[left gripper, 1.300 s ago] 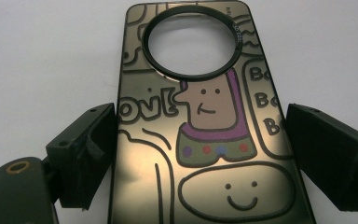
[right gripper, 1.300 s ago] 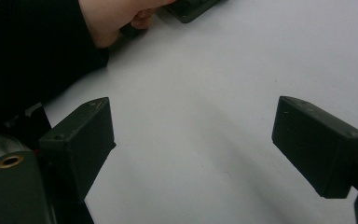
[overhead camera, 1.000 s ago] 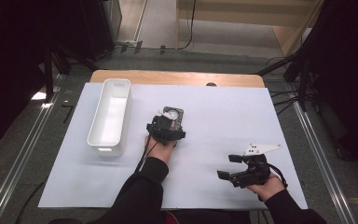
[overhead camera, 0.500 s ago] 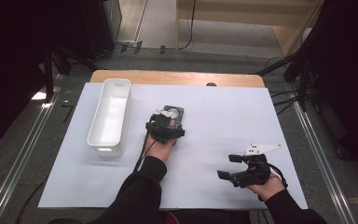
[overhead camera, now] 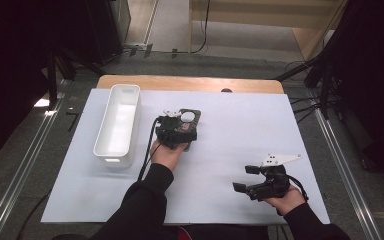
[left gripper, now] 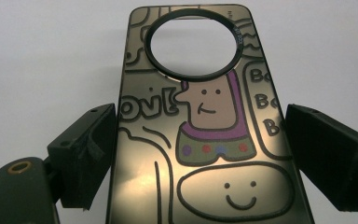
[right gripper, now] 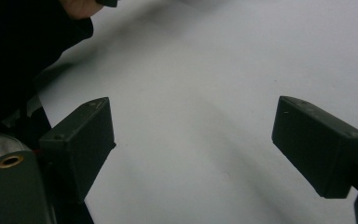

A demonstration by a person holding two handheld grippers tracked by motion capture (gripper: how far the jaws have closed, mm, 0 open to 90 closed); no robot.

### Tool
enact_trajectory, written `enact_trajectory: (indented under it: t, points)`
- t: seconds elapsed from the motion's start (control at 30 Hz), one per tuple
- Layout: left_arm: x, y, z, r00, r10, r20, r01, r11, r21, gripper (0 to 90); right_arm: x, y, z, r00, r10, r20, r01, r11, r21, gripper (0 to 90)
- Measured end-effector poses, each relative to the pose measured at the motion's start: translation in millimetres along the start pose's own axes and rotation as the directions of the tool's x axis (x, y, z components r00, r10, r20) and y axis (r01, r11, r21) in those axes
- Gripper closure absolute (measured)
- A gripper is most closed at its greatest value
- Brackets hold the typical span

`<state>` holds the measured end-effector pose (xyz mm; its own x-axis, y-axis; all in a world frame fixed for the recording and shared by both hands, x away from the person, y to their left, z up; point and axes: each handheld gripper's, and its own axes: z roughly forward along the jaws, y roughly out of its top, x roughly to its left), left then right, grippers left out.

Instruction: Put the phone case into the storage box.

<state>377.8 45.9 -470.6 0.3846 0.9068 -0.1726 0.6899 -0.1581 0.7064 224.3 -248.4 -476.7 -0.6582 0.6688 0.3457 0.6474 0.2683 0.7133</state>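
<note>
A phone case [left gripper: 200, 154] printed with cartoon figures and a round camera cut-out lies flat on the white sheet; from above its far end [overhead camera: 190, 116] shows near the table's middle. My left gripper [overhead camera: 179, 126] sits over its near end. The jaws stand open on either side of the case [left gripper: 200, 126], close to its long edges, and I cannot tell whether they touch it. At the front right of the sheet my right gripper [overhead camera: 245, 178] points left. It hangs open over bare white surface [right gripper: 191, 126] with nothing between its fingers.
A long white bin [overhead camera: 125, 89] stands at the left of the sheet, beside the left gripper. The white sheet [overhead camera: 250, 120] covers a wooden table whose back edge [overhead camera: 190, 82] shows. Metal rails run along both sides.
</note>
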Motion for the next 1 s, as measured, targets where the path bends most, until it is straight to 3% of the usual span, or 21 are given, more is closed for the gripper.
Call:
enact_trajectory:
  t: [0.37,0.67,1.0]
  points:
    - [8.6,5.3,-13.1,0.9981,0.003,0.062,-0.004,0.9998,0.018,11.6,0.3,0.4,0.7,1.0000,0.006,0.003,-0.006,1.000,0.001,12.1]
    - [11.8,6.9,-25.5,0.9897,-0.010,0.143,0.006,0.9994,0.035,11.5,0.7,1.0,1.9,0.9998,0.021,0.002,-0.021,1.000,0.003,12.1]
    - [11.3,7.5,-39.2,0.9820,0.002,0.189,-0.008,0.9995,0.030,11.5,-0.6,3.4,1.5,0.9975,0.070,-0.002,-0.070,0.997,-0.018,12.1]
